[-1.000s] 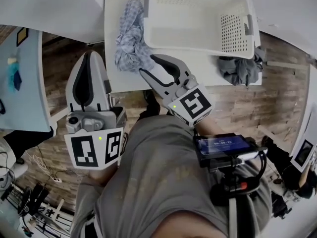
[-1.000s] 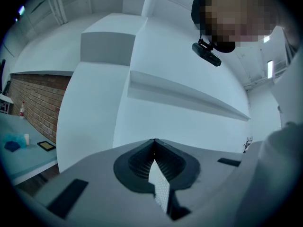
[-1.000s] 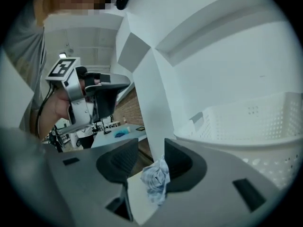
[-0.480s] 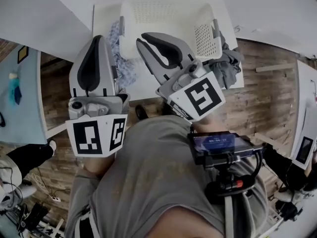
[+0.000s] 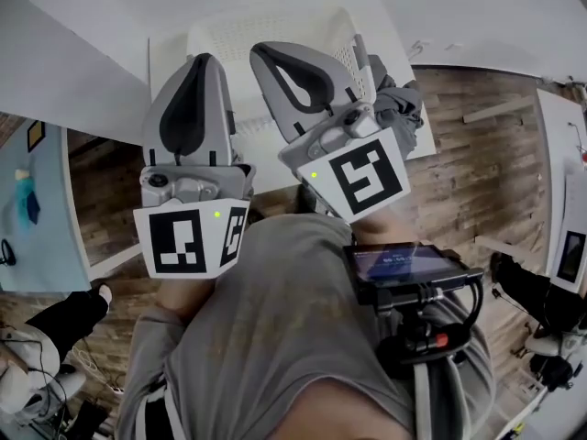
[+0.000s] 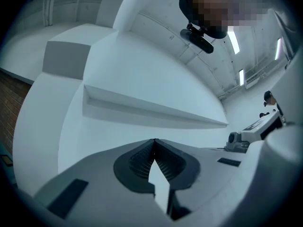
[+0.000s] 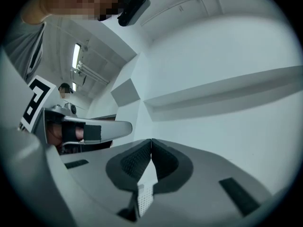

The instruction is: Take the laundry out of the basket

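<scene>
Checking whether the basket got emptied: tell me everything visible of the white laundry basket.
The white laundry basket looks like moulded plastic with walls perforated by small holes. It stands upright on the white table. A grey garment lies beside it at the view's right. The left gripper and right gripper cover most of its inside, so its contents cannot be judged.

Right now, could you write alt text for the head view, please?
The grey left gripper and right gripper, both shut and empty, are held up before a white perforated plastic basket; crumpled grey clothing lies beside it.
</scene>
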A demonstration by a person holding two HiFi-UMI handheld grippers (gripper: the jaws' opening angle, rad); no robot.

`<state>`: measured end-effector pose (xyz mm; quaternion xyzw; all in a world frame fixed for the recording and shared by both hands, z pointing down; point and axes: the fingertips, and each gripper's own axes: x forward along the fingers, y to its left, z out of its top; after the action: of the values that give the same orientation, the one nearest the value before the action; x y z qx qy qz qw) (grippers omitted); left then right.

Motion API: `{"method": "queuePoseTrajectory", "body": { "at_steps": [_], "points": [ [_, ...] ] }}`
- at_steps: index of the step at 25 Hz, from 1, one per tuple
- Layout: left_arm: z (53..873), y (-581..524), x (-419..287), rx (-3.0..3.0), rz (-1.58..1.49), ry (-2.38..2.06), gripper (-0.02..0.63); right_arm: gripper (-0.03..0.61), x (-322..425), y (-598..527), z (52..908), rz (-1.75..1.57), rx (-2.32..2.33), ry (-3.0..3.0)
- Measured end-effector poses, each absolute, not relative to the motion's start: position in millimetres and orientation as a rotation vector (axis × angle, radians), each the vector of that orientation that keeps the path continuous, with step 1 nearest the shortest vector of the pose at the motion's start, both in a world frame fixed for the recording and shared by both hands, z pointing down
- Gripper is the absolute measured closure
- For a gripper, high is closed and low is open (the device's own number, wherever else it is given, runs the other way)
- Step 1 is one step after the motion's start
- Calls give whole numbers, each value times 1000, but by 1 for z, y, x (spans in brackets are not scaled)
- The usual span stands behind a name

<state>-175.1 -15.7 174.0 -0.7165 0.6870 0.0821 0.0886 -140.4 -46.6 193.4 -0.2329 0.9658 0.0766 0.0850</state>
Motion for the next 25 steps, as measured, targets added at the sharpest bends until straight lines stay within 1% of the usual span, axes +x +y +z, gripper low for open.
{"method": "queuePoseTrajectory", "body": {
  "at_steps": [10, 25],
  "points": [
    [183, -26, -159, -2184, 204, 2030, 606, 572, -130, -56, 203, 193, -727, 2884],
    [189, -25, -161, -2194, 182, 2047, 606, 571, -126, -62, 212, 124, -756, 2899]
  ]
}}
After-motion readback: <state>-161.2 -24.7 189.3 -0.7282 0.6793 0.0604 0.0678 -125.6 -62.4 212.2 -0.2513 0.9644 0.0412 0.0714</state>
